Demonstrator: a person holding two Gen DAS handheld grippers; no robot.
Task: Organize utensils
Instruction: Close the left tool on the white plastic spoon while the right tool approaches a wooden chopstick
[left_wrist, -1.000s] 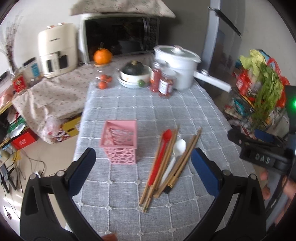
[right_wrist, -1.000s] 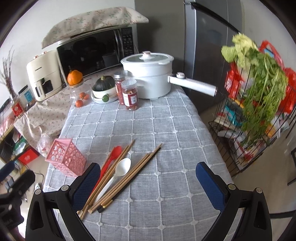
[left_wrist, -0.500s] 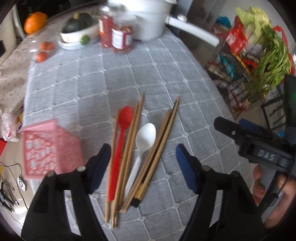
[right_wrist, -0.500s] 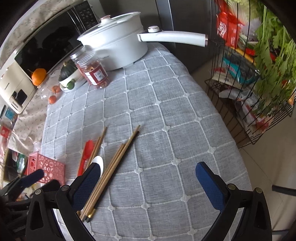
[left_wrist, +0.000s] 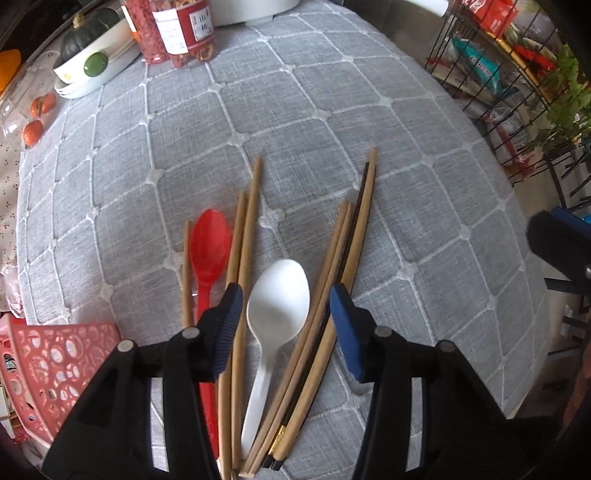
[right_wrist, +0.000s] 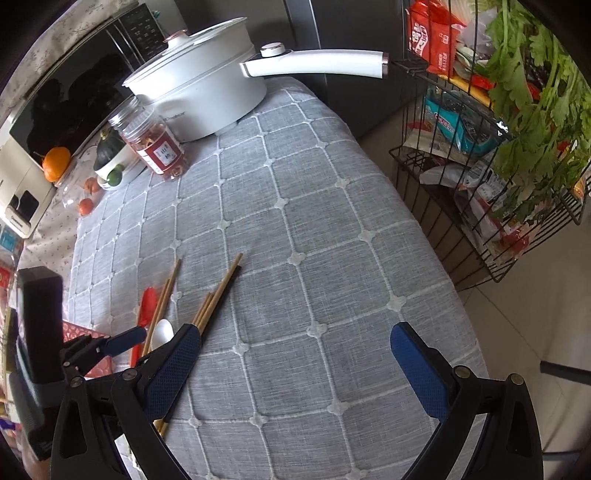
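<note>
Picking-up step: the left claw straddles the white plastic spoon, spread. Next, pinch its handle and carry it to the pink latticed basket. Right claw hangs spread, idle.

The left gripper has dropped close over the utensils and narrowed its jaws, which now straddle the white spoon. The pink basket has slid to that view's lower-left edge, while the right gripper has tilted down toward the tablecloth.
</note>
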